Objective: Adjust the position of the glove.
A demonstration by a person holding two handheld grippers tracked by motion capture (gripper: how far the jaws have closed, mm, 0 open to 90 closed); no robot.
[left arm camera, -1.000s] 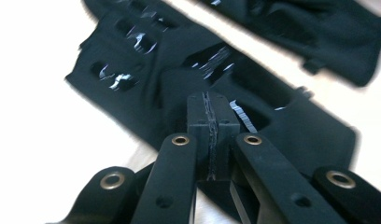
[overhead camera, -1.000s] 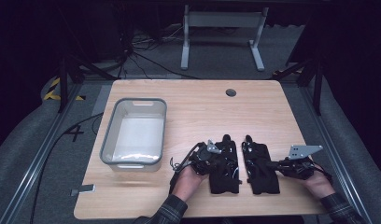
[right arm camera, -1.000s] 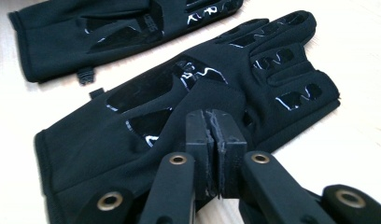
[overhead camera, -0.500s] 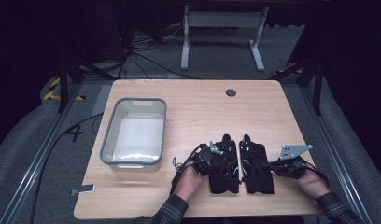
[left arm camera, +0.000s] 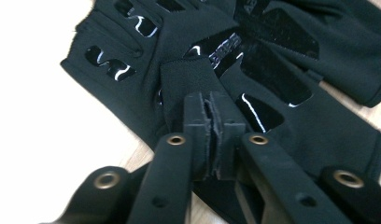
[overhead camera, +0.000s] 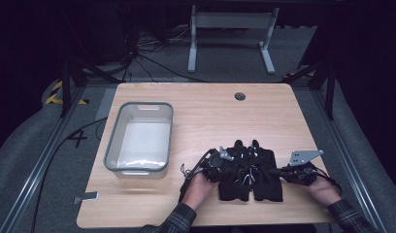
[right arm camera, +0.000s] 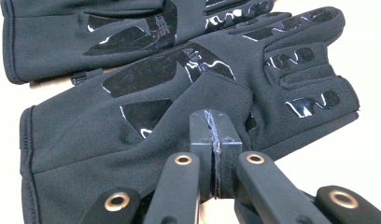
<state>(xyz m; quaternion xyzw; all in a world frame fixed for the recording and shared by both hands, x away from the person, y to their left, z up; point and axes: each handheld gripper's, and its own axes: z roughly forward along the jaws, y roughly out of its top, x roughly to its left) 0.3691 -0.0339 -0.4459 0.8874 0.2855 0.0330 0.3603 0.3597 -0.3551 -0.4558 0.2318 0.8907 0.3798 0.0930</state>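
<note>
Wooden counter (overhead camera: pixel 206 116) is carrying two gloves near its front edge. Left claw (left arm camera: pixel 211 103) is pinching the left glove (left arm camera: pixel 188 70), right claw (right arm camera: pixel 213 122) the right glove (right arm camera: pixel 146 116); thin folds may be slipping free when lifted.

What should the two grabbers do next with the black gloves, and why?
Probably lift. The left gripper and the right gripper have each pinched a glove, both lying flat on the table beside the bin.
</note>
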